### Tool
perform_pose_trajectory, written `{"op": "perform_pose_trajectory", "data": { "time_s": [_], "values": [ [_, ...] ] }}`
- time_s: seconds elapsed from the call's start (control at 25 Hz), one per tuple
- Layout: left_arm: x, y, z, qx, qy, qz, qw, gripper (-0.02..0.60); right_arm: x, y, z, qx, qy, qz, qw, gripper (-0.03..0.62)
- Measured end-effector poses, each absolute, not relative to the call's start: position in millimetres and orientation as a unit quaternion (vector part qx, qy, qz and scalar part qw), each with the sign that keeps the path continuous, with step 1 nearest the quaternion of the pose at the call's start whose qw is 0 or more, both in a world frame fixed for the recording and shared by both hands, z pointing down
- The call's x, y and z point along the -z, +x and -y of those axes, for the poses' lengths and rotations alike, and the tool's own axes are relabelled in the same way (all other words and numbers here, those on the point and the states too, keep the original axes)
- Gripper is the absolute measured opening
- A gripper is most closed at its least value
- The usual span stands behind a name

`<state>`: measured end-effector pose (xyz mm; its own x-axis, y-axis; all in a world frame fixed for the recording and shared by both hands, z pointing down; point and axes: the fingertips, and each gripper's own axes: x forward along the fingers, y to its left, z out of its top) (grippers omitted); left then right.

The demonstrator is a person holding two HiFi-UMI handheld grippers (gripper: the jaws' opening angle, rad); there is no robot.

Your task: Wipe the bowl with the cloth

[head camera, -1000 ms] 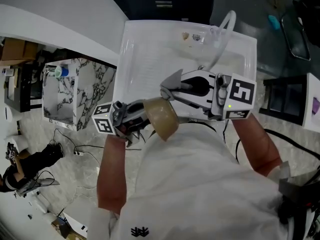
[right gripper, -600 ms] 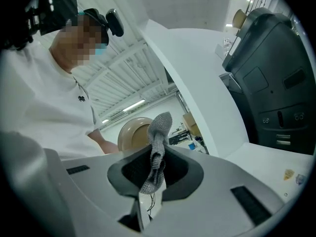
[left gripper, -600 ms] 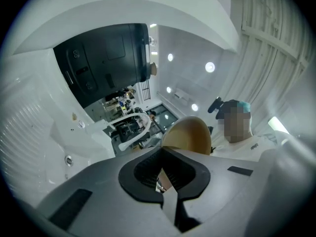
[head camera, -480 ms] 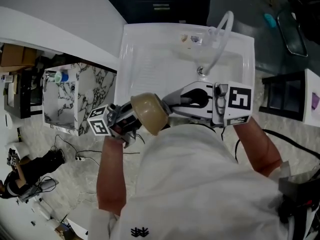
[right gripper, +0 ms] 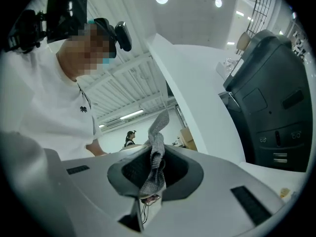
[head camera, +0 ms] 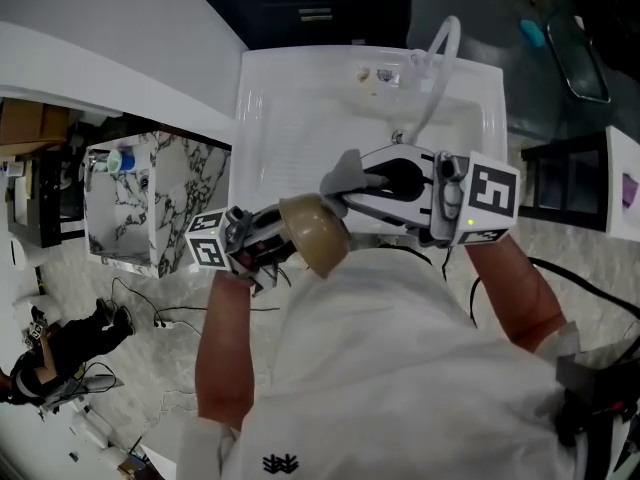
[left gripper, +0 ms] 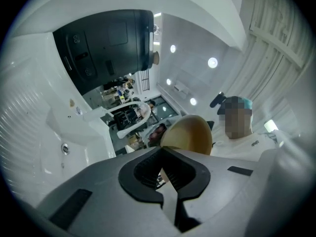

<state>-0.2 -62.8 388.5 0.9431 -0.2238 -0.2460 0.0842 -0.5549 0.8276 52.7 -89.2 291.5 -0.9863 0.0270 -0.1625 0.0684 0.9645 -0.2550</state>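
In the head view my left gripper is shut on the rim of a tan bowl, held in the air against the person's white shirt at the sink's front edge. The same bowl rises rounded side up beyond the shut left gripper in the left gripper view. Just above and right of the bowl, my right gripper is shut on a grey cloth. In the right gripper view the cloth sticks up out of the shut right gripper. Whether cloth and bowl touch is hidden.
A white sink with a curved white tap lies just ahead of both grippers. A marble-patterned cabinet stands at the left and a dark rack at the right. Cables trail over the floor at the lower left.
Half a second ago the bowl sat higher and covered the right gripper's tip. Now the bowl is slightly lower and to the right, and the right gripper with the cloth shows above it.
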Motion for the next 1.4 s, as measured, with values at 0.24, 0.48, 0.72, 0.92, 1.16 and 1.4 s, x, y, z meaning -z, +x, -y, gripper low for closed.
{"op": "perform_pose_trajectory", "data": {
  "time_s": [0.24, 0.48, 0.72, 0.92, 1.16, 1.4],
  "values": [
    [-384.5, 4.8, 52.6, 0.150, 0.869, 0.000, 0.472, 0.014, -287.1, 39.1, 86.3, 0.126, 0.052, -0.988, 0.077, 0.043],
    [-379.7, 0.6, 53.2, 0.151, 0.872, -0.012, 0.465, 0.014, -303.0, 26.3, 96.8, 0.146, 0.039, -0.986, 0.068, 0.043],
    [-378.8, -21.7, 67.2, 0.168, 0.872, 0.012, 0.459, 0.014, -334.3, 8.7, 109.3, 0.166, 0.005, -0.986, 0.030, 0.043],
    [-383.4, -41.4, 82.1, 0.186, 0.866, 0.032, 0.463, 0.014, -363.9, -0.9, 105.1, 0.178, -0.014, -0.984, -0.006, 0.043],
    [-391.5, -66.4, 106.4, 0.185, 0.860, 0.074, 0.470, 0.014, -384.9, -13.1, 87.1, 0.205, -0.022, -0.978, -0.024, 0.043],
    [-414.5, -84.2, 132.7, 0.142, 0.854, 0.128, 0.483, 0.014, -393.3, -20.7, 70.9, 0.222, -0.035, -0.974, -0.030, 0.043]
  ]
}}
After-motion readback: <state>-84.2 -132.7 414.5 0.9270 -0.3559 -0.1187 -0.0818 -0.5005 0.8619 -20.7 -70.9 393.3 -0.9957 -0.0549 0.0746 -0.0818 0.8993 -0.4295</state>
